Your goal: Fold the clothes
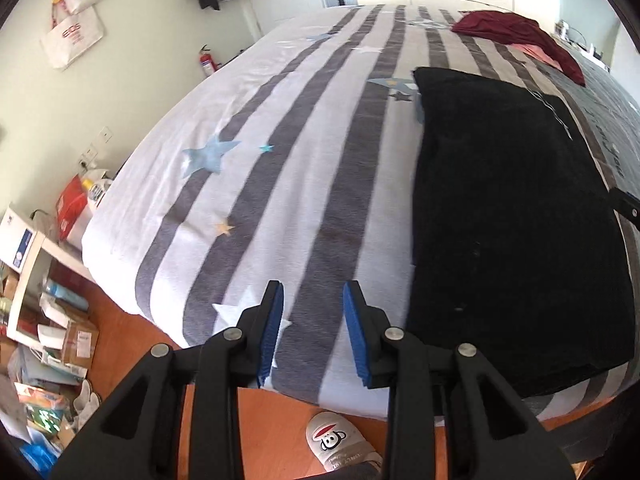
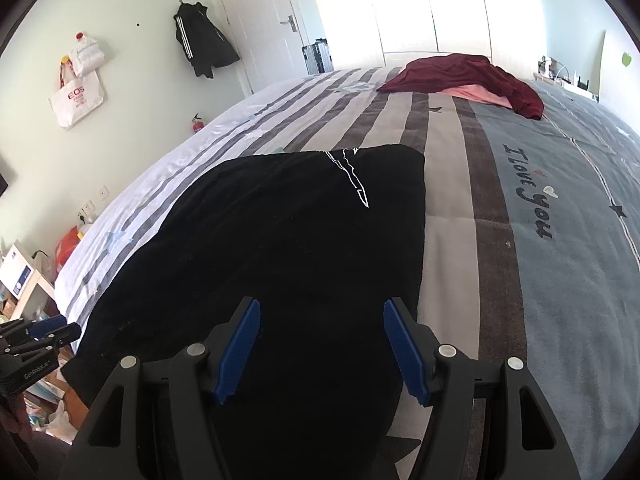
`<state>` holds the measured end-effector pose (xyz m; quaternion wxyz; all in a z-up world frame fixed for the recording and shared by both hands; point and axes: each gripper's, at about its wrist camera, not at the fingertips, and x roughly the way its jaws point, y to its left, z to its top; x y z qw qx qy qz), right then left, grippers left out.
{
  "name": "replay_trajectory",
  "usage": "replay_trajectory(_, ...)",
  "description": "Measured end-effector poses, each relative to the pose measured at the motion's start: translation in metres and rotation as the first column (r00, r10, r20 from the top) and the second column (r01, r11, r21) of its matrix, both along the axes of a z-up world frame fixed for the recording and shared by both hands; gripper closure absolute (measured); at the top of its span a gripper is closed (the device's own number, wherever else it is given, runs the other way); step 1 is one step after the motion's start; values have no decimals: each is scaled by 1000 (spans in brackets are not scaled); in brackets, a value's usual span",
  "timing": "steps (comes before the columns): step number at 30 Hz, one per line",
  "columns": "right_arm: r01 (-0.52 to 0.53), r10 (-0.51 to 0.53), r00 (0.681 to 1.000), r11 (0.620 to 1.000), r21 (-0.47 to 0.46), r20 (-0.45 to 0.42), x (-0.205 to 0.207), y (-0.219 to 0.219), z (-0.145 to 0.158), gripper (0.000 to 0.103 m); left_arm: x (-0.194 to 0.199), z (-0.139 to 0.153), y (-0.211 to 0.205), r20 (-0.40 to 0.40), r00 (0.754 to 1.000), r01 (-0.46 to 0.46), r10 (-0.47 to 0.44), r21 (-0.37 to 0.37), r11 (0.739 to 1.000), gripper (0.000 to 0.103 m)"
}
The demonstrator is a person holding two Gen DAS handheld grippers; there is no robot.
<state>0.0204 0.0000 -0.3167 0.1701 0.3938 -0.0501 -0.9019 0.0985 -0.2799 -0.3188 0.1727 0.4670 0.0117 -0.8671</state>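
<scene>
Two tools open and empty, left tool (image 1: 313, 316), right tool (image 2: 322, 332), black garment (image 2: 280, 240) lying lengthwise up the bed (image 2: 560, 280)

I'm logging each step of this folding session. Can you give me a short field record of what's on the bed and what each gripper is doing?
surface: striped bed cover
garment in work: black garment, lying flat in a folded rectangle near the bed's near edge
other clothes: maroon garment heaped over a pink garment at the far end
left gripper: open, empty, over bare cover left of the black garment
right gripper: open, empty, over the black garment
</scene>
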Motion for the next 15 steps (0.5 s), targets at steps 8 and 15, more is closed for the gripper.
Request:
replay_trajectory(8, -19, 19, 1000, 1000, -12, 18, -2, -8, -4, 42, -24, 32, 26, -182, 977, 137, -116, 113, 984, 74)
replay_trajectory(15, -96, 94, 994, 995, 29, 60, 19, -29, -32, 42, -65, -3, 71, -150, 956, 278, -252, 189, 942, 74)
